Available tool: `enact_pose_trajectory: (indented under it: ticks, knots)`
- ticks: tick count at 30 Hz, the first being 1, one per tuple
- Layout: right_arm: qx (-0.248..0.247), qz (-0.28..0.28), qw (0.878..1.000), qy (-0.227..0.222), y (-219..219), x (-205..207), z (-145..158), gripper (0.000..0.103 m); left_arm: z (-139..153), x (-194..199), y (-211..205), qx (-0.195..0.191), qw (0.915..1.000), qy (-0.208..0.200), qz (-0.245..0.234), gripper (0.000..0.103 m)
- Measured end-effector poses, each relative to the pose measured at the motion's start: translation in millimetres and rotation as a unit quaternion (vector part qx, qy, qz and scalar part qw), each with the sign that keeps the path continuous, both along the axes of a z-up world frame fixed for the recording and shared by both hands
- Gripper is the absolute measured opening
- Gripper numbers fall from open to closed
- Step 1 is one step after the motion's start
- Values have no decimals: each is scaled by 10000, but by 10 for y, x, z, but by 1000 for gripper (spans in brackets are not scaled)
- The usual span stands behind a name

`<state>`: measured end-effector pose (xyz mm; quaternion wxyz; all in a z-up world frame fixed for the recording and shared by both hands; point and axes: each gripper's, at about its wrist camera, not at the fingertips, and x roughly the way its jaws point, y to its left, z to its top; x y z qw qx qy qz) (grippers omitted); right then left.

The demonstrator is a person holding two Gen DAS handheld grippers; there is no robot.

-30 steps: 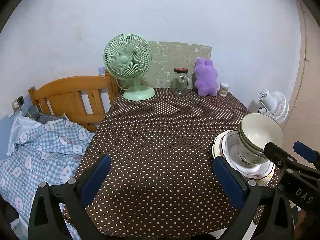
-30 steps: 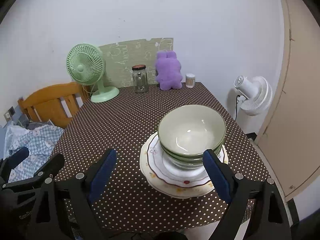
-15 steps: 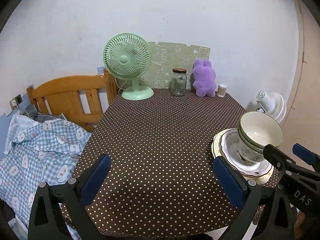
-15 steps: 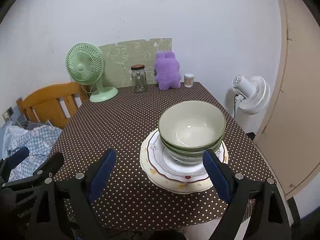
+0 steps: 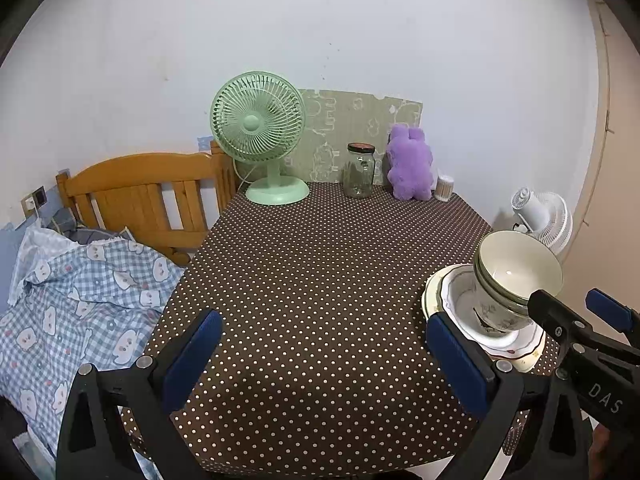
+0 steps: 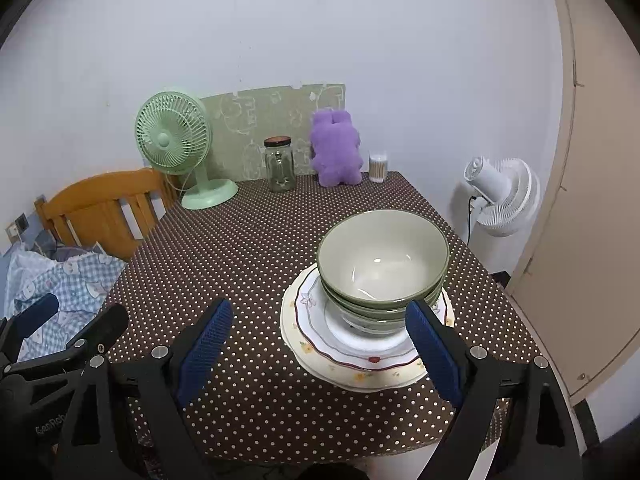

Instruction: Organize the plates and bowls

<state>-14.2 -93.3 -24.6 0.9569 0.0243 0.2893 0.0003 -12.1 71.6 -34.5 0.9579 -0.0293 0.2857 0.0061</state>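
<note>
With both tongs, left (image 5: 320,364) and right (image 6: 320,348), apart and empty, we judge the bowls (image 6: 382,268) already nested on the plates (image 6: 360,354) (nothing loose on the tabletop (image 6: 248,248)), leaving only a withdrawal.

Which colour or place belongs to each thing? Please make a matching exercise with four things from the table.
Things:
1. table fan
2. plush toy
3. glass jar
4. stacked bowls

Descriptions:
A. purple, at the wall
B. on the plates, near the right gripper
C. mint green, at the far left corner
D. clear, with a dark lid

Pairs: 1-C, 2-A, 3-D, 4-B
</note>
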Motion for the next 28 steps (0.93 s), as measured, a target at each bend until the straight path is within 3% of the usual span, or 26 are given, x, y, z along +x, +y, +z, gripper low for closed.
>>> enact_pose_trajectory:
  ticks: [28]
  knots:
    - [-12, 8, 10000, 51, 28, 15, 27, 90, 21, 1, 45, 25, 10000, -22, 59, 103]
